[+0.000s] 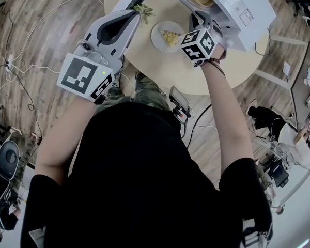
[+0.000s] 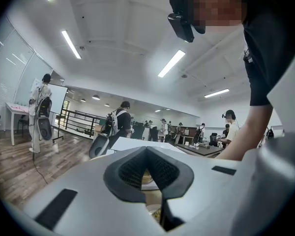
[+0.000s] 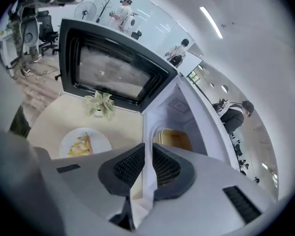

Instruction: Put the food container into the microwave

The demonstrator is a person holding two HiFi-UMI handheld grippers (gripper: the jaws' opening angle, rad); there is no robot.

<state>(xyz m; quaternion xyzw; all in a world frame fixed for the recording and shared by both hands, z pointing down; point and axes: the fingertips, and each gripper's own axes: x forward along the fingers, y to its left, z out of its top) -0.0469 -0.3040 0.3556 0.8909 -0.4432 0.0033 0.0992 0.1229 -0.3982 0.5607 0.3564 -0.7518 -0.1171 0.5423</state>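
- Got left tongs (image 2: 146,150) pinched shut, empty, over the tabletop (image 1: 160,61).
- Got right tongs (image 3: 146,146) a sliver apart, gripping nothing, at the microwave (image 1: 248,4) mouth.
- Can see food container (image 3: 176,139) sitting inside it.

Nothing here can really be read. The left gripper (image 1: 136,13) has a cube (image 1: 86,78) faced with a black-and-white square marker, a blocky pattern without letters or digits. The right gripper (image 1: 199,18) has its own cube (image 1: 198,45) with the same kind of pattern on each face that shows. On top of the white microwave (image 1: 261,1) sits a small pale label (image 1: 243,12) with grey print, far too small to make out. In both gripper views, any print in the room behind is too small and blurred to read.
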